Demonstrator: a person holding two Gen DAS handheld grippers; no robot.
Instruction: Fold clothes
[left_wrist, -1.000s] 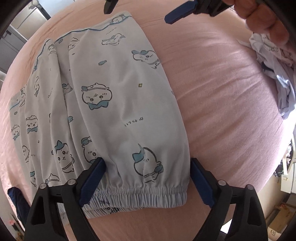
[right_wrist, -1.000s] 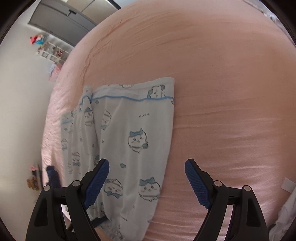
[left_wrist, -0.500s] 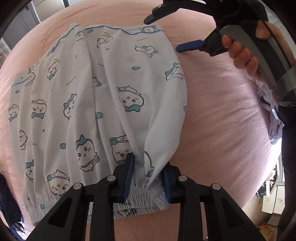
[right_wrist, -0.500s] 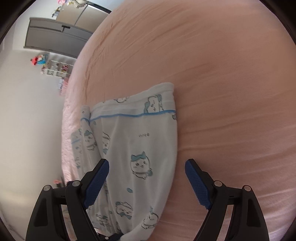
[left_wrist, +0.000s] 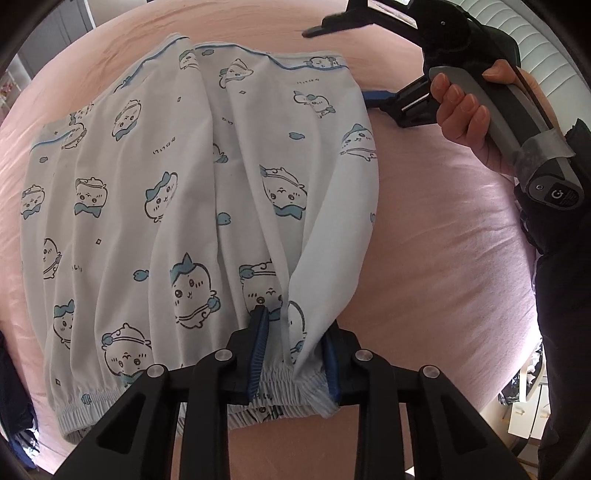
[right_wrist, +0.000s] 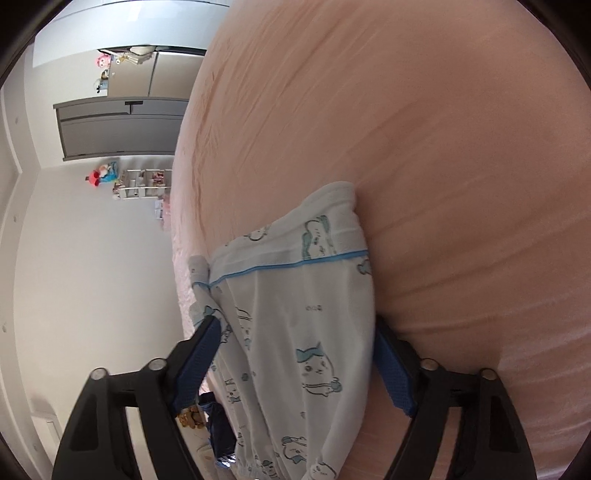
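A pair of white shorts printed with blue cartoon animals lies flat on the pink bed sheet. In the left wrist view their long axis runs from 6 o'clock to 12 o'clock: the gathered elastic waistband sits at 6 o'clock and the blue-piped leg hems point to 12 o'clock. The left hand-held gripper has its jaws drawn nearly together, clamped on a bunched fold of the waistband at the garment's 5 o'clock corner, and the cloth rises in a ridge from the pinch. The right hand-held gripper, held in a person's hand at 2 o'clock, reaches the hem-side edge of the shorts. In the right wrist view that same right hand-held gripper straddles the garment's edge; its jaws are closing with the fabric between them, but the blue pads are not yet pressed tight. There the shorts run from 6 o'clock up to the hem near centre.
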